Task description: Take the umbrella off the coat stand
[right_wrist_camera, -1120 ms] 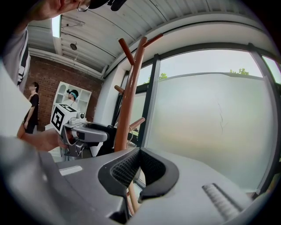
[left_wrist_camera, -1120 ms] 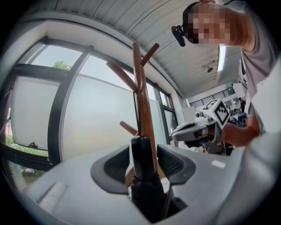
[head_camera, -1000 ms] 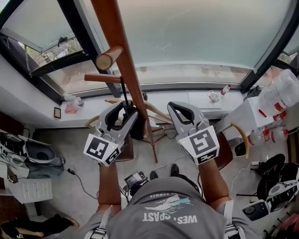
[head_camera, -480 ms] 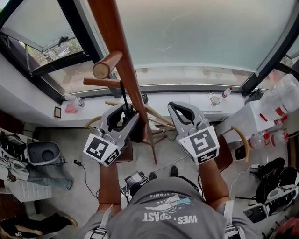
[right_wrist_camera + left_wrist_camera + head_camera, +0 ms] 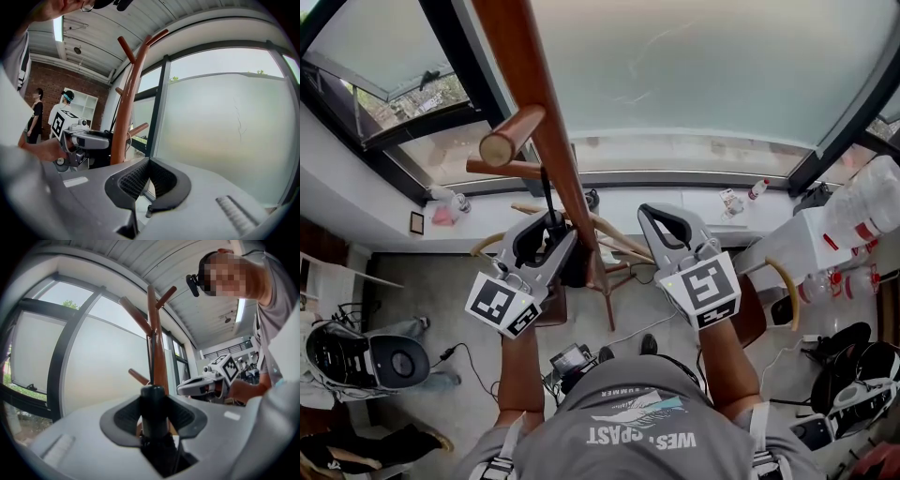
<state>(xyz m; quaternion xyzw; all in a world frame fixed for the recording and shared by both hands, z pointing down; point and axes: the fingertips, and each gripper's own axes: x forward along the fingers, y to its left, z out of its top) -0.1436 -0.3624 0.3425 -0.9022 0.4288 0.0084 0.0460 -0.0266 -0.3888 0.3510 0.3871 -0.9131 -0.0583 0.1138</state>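
Note:
A brown wooden coat stand rises in front of the window, with pegs branching off its post. The black folded umbrella hangs against the post by a thin black rod. My left gripper is level at the stand's left side. Its jaws have just been closing, and they now press on the umbrella's round black top. My right gripper hovers to the right of the post, shut with nothing in it. Each gripper shows in the other's view, the left and the right.
A windowsill with small bottles runs behind the stand. A white table with bottles and a curved wooden chair back are at the right. Cables and gear lie on the floor at the left. People stand far off.
The left gripper's jaws have narrowed onto the umbrella's top. The right gripper has stayed where it was. A grey device on the floor at the left has shifted toward me.

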